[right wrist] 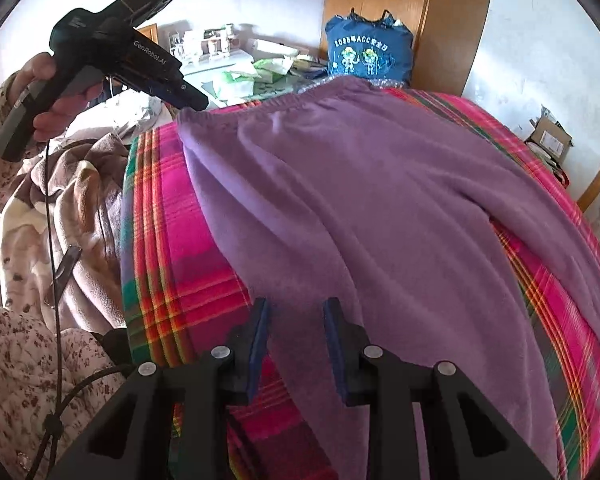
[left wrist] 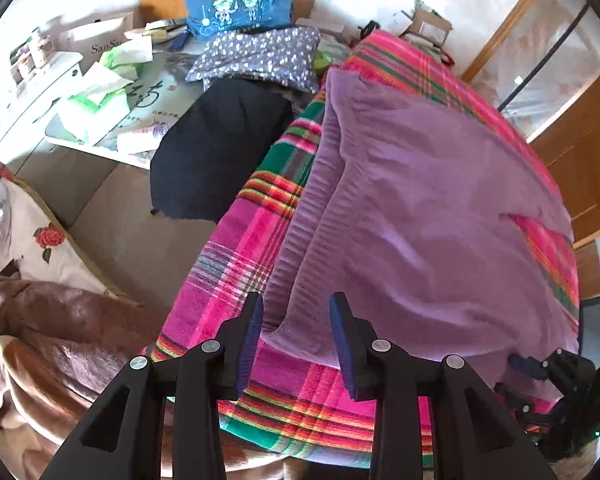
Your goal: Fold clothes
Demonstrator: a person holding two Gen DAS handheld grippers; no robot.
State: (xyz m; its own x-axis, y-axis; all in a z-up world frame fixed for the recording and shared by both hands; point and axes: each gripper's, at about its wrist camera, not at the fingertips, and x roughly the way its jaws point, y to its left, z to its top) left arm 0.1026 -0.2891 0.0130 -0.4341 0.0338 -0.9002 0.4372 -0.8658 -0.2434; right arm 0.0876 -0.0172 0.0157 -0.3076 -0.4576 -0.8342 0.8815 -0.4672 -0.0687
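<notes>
On the pink plaid blanket (left wrist: 236,264) lie purple fleece trousers (left wrist: 420,216), spread flat, waistband at the end nearest the blue printed bag (left wrist: 236,0), the two legs splitting apart near the cameras. Left gripper (left wrist: 296,320) hovers over one leg cuff edge, fingers spread apart, nothing between the pads, no clear contact with fabric. Right gripper (right wrist: 296,324) sits low over the other trouser leg, fingers likewise apart, gripping nothing; can't tell if the tips touch cloth. In the right wrist view the left gripper body (right wrist: 120,52) shows at the waistband corner, held by a hand (right wrist: 48,92) in a floral sleeve. Beside the blanket: a black garment (left wrist: 216,148), a dotted grey-blue pillow (left wrist: 260,56), tissue packs (left wrist: 100,96) on a cluttered table, a brown fleece throw (left wrist: 60,320). Behind the bag stands a wooden wardrobe (right wrist: 400,0).
</notes>
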